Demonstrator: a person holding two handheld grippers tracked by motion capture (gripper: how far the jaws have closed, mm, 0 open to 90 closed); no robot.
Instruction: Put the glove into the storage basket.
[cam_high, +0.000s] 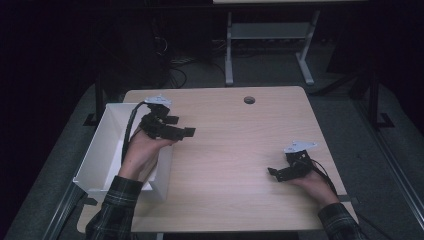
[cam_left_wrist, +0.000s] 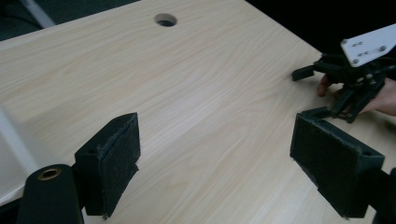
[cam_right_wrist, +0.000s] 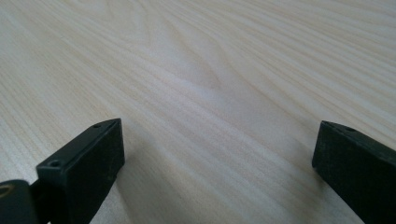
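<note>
No task object lies between the jaws of either gripper. My left gripper (cam_high: 181, 126) is held over the table's left side, just right of a white box (cam_high: 102, 150), and its jaws stand wide apart. In the left gripper view the left gripper (cam_left_wrist: 219, 154) shows bare wood between its padded fingers (cam_left_wrist: 116, 156). My right gripper (cam_high: 275, 175) rests low near the table's right front, pointing left, with its jaws apart. The right gripper (cam_right_wrist: 219, 154) has only wood grain between its jaws. The right gripper (cam_left_wrist: 348, 81) also appears far off in the left gripper view, with a hand behind it.
The light wooden table (cam_high: 230, 150) has a round cable hole (cam_high: 249, 100) near its far edge, also visible as the cable hole (cam_left_wrist: 165, 19). The open white box hangs at the table's left edge. Beyond the table stand a dark floor, cables and a desk frame (cam_high: 270, 45).
</note>
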